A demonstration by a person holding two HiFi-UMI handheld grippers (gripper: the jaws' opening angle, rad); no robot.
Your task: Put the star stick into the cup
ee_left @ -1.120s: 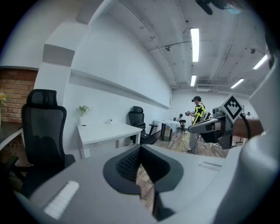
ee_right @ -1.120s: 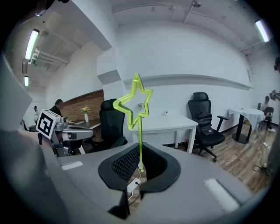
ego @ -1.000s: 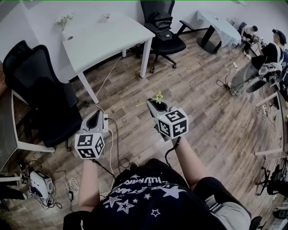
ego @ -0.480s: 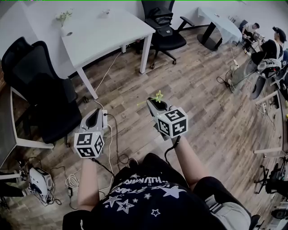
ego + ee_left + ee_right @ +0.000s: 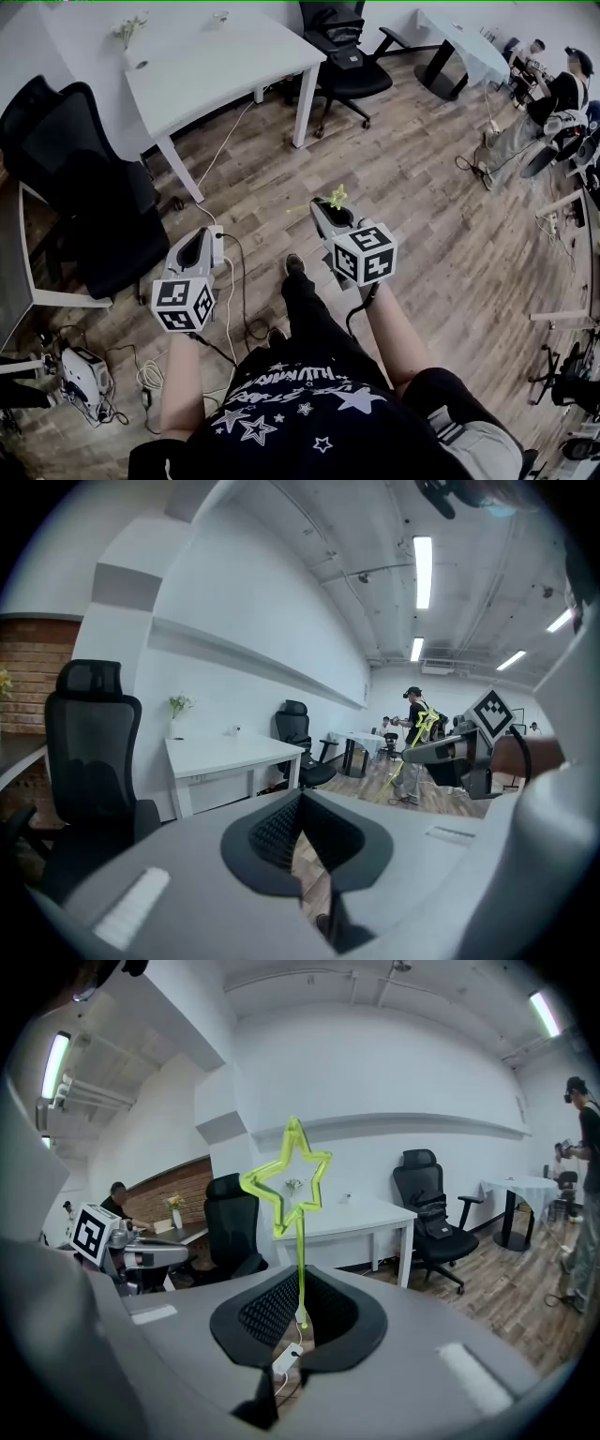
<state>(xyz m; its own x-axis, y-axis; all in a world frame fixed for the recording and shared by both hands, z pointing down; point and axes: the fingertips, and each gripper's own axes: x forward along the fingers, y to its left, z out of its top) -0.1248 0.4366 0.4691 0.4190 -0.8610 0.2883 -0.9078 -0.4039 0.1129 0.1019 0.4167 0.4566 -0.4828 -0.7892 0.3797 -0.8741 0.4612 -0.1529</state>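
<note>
The star stick [image 5: 334, 196] is a thin yellow-green rod with an outlined star on top. It stands upright in my right gripper [image 5: 328, 206], which is shut on its lower end. In the right gripper view the star [image 5: 286, 1180] rises above the closed jaws [image 5: 302, 1283]. My left gripper [image 5: 203, 236] is held beside it at the left, shut and empty [image 5: 300, 799]. A small cup-like thing [image 5: 220, 16] sits on the far side of the white table [image 5: 234, 70], well ahead of both grippers.
A vase of flowers [image 5: 129, 36] stands on the table's left part. Black office chairs stand at the left [image 5: 94, 197] and behind the table [image 5: 347, 56]. Cables and a power strip [image 5: 220, 253] lie on the wood floor. People stand at the far right [image 5: 562, 103].
The person has stepped forward: a leg and shoe now show between the grippers, and the table sits a little nearer. Both grippers keep their pose, with the star stick still held.
</note>
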